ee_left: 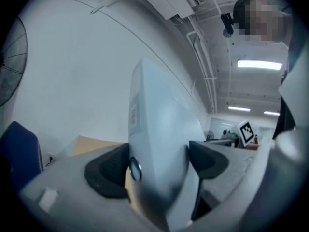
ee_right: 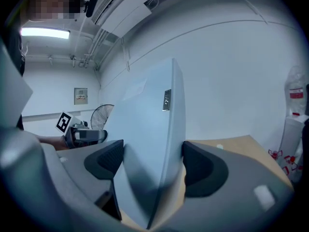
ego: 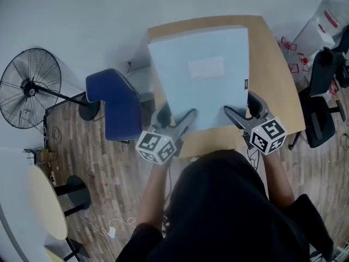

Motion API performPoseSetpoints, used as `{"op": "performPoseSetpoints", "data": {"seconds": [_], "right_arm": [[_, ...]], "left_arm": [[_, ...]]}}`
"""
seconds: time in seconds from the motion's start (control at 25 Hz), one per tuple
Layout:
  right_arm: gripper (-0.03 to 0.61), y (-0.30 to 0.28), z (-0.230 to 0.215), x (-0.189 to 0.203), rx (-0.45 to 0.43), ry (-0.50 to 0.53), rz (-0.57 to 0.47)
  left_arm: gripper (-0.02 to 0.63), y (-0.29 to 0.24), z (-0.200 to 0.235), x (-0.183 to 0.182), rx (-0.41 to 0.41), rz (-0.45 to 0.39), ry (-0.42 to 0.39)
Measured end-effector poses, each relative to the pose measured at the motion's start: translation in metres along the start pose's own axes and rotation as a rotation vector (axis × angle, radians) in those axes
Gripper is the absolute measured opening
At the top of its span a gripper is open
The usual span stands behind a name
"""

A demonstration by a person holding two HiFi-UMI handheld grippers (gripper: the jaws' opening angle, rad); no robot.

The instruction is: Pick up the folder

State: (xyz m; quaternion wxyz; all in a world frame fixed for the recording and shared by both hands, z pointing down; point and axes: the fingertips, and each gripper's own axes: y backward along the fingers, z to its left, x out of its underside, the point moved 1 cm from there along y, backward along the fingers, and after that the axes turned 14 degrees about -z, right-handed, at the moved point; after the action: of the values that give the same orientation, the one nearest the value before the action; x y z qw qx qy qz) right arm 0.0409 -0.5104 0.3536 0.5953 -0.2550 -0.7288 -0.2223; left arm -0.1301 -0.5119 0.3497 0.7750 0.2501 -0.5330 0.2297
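Observation:
A pale blue folder (ego: 200, 75) with a blank label on its cover is held up above the wooden table (ego: 278, 75), tilted toward me. My left gripper (ego: 177, 123) is shut on its near left corner, and my right gripper (ego: 240, 117) is shut on its near right corner. In the left gripper view the folder (ee_left: 159, 144) stands on edge between the dark pads (ee_left: 108, 170), a round metal rivet showing at its spine. The right gripper view shows the folder (ee_right: 149, 144) clamped between the pads (ee_right: 200, 170), with a small metal clip near its top edge.
A blue chair (ego: 115, 102) stands left of the table and a black floor fan (ego: 28, 87) further left. A black office chair (ego: 322, 91) and a white container (ego: 322, 26) are at the right. A round table (ego: 41, 201) sits at lower left; cables lie on the floor.

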Motion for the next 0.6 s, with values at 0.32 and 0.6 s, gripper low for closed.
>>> {"op": "performPoseSetpoints", "data": {"seconds": [0.32, 0.6], "right_arm": [[0.388, 0.023, -0.016, -0.012, 0.041, 0.044, -0.012], [0.388, 0.019, -0.017, -0.01, 0.02, 0.054, -0.009]], "left_arm": [[0.39, -0.021, -0.024, 0.002, 0.051, 0.001, -0.032], [0.39, -0.019, -0.021, 0.004, 0.02, 0.002, -0.033]]}}
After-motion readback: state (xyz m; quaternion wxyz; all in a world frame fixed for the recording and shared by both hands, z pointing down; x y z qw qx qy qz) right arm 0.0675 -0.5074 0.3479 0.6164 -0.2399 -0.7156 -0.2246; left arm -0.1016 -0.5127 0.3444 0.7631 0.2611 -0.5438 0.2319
